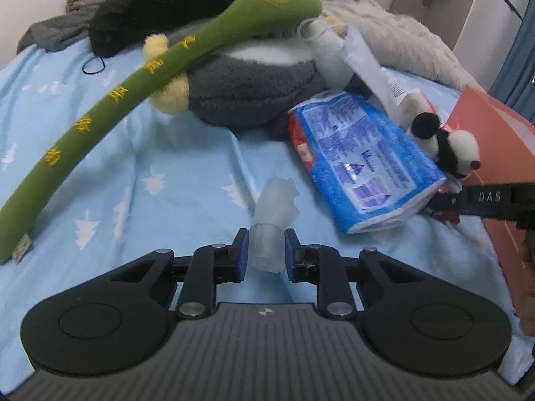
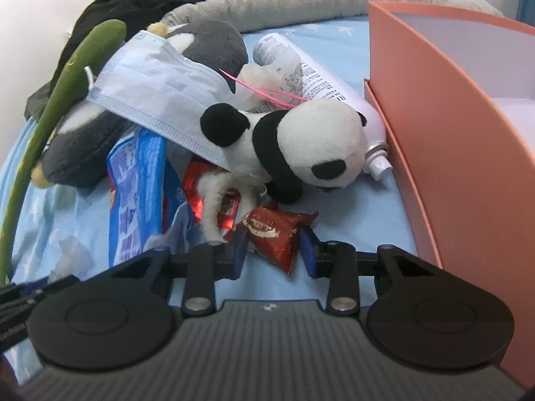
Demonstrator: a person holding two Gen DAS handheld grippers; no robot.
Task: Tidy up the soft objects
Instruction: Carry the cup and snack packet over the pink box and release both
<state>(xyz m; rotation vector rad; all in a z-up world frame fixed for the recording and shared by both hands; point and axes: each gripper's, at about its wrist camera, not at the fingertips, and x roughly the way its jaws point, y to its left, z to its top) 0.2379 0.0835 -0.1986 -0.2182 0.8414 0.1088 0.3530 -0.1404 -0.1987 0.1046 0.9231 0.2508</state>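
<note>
My left gripper [image 1: 266, 250] is low over the blue bed sheet [image 1: 133, 183], its blue pads closed against a translucent soft tube-like piece [image 1: 276, 207] that lies on the sheet. My right gripper [image 2: 273, 254] has its pads against both sides of a crinkled red snack packet [image 2: 274, 230] lying in front of a small panda plush [image 2: 301, 140]. The panda [image 1: 458, 147] rests against a blue tissue pack [image 1: 361, 160]. A long green plush [image 1: 133, 93] leans over a grey penguin plush [image 1: 254, 90].
An open pink box [image 2: 451, 133] stands at the right, close to my right gripper. A blue face mask [image 2: 157, 93] drapes over the penguin, and a white spray bottle [image 2: 334, 87] lies beside the box. Black clothing and a grey blanket are piled at the back.
</note>
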